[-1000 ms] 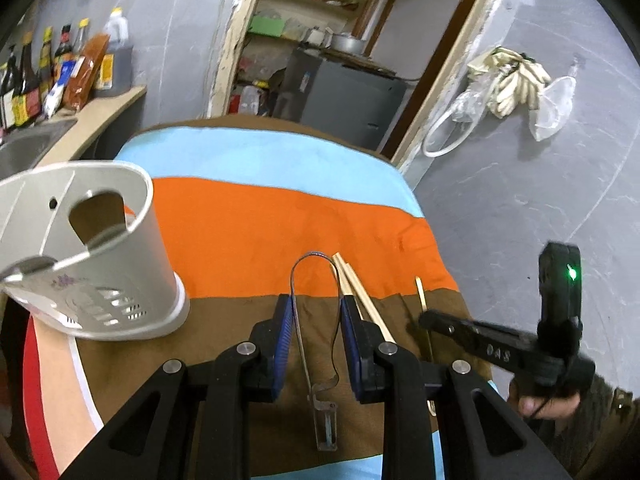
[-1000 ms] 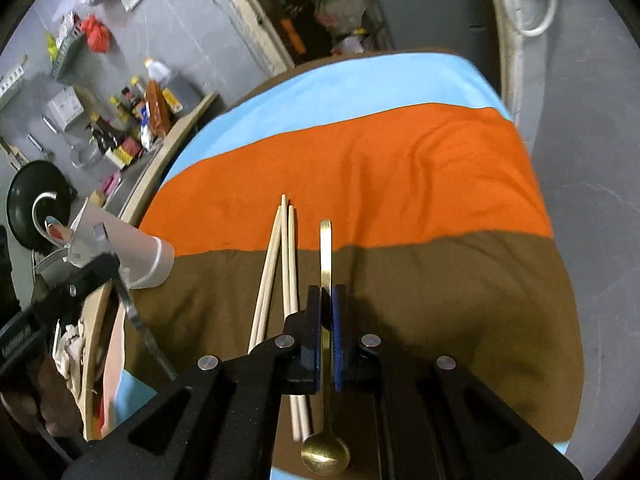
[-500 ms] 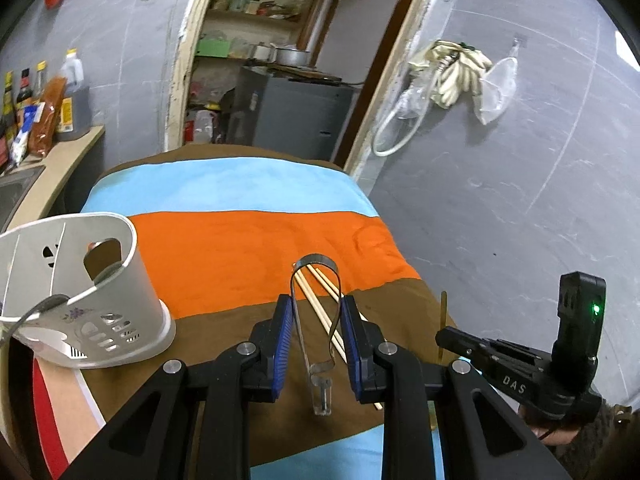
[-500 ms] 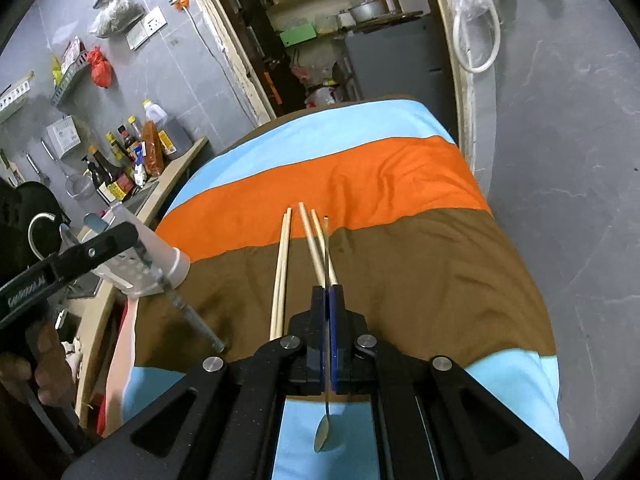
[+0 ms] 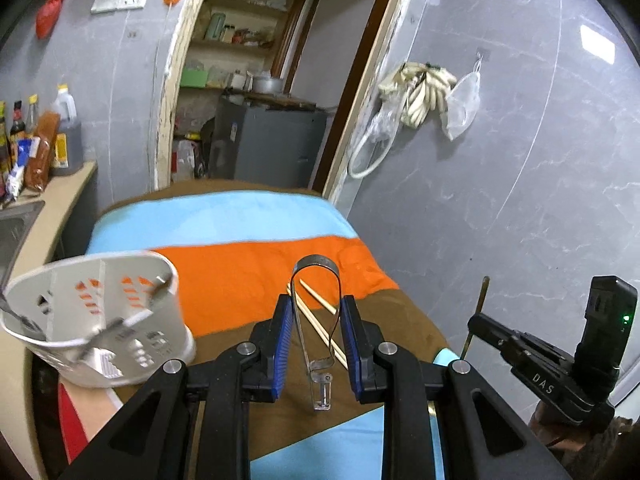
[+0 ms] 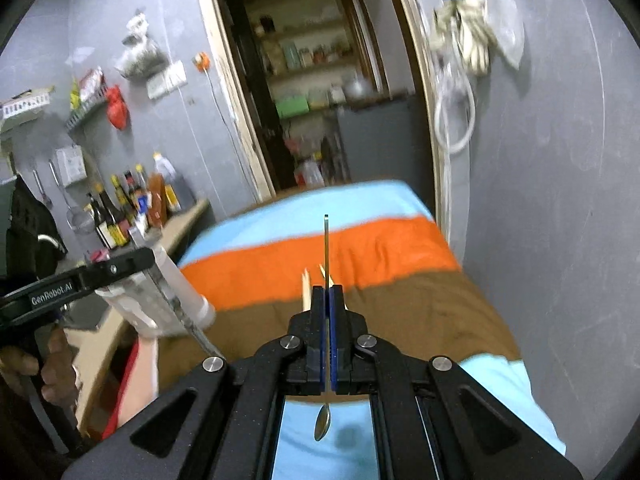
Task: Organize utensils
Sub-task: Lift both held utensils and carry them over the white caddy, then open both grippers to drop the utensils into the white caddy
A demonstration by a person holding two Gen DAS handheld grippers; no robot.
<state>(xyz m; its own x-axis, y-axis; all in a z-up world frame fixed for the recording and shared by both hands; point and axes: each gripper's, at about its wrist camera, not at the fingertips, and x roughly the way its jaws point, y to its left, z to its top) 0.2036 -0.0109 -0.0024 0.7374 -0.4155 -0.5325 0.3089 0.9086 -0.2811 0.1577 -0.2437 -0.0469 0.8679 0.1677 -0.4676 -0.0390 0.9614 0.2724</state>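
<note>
My left gripper [image 5: 316, 320] is shut on metal tongs [image 5: 316, 280], held above the striped cloth with the looped end pointing forward. A white perforated utensil holder [image 5: 96, 316] stands to its left on the cloth. Wooden chopsticks [image 5: 320, 320] lie on the cloth under the tongs. My right gripper [image 6: 328, 300] is shut on a gold spoon [image 6: 326, 248], handle pointing forward and up, bowl hanging below the fingers. The right gripper also shows in the left wrist view [image 5: 480, 322], and the left gripper with the tongs in the right wrist view [image 6: 150, 258].
The striped cloth [image 5: 240, 264] covers a small table against a grey wall on the right. A counter with sauce bottles [image 6: 120, 208] and a sink lies to the left. A doorway with shelves is behind the table.
Both grippers have risen from the cloth with their loads. The spoon has lifted off the cloth and tilted upward; the tongs are higher and nearer the holder.
</note>
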